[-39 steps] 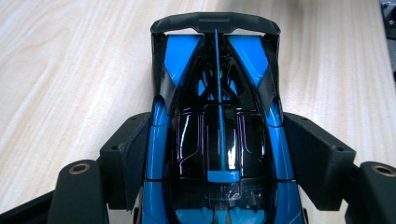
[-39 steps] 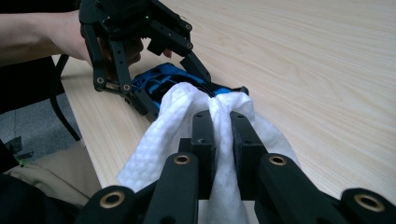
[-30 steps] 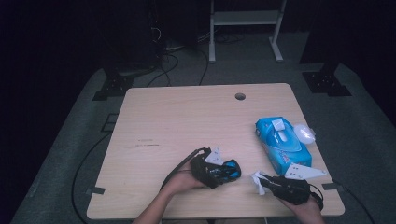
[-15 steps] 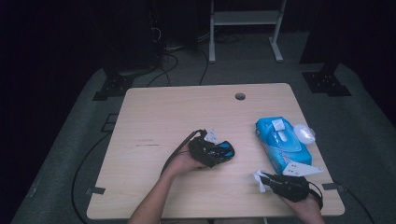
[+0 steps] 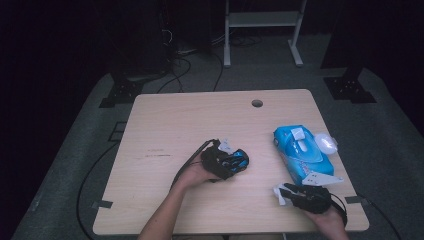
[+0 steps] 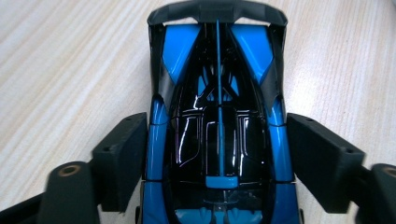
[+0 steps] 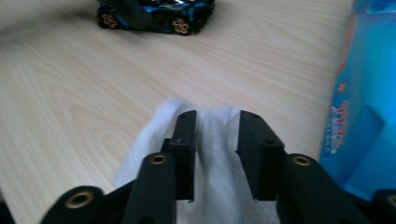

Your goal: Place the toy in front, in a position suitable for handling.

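Wiping looks about to start: left gripper (image 6: pixel 219 154) has just eased wider around toy car (image 5: pixel 231 161) left of wipes pack (image 5: pixel 300 152), while right gripper (image 7: pixel 217 135), loosening, straddles white wipe (image 7: pixel 215 186), which needs re-pinching.

I am looking at a toy car (image 6: pixel 219 130) whose blue and black plastic shell is shining glossy and throwing bright reflections, while the black jaw pads of my left gripper (image 6: pixel 219 158) beside it are looking matt and slightly grainy. The table (image 5: pixel 165 125) is showing a pale wood-grain top, smooth and matt, and near its right edge the blue wipes pack (image 5: pixel 301 152) is glinting like thin plastic film. Between the matt jaws of my right gripper (image 7: pixel 216 135), near the table's front right corner, a white wipe (image 7: pixel 215 186) is looking soft, fibrous and cloth-like.
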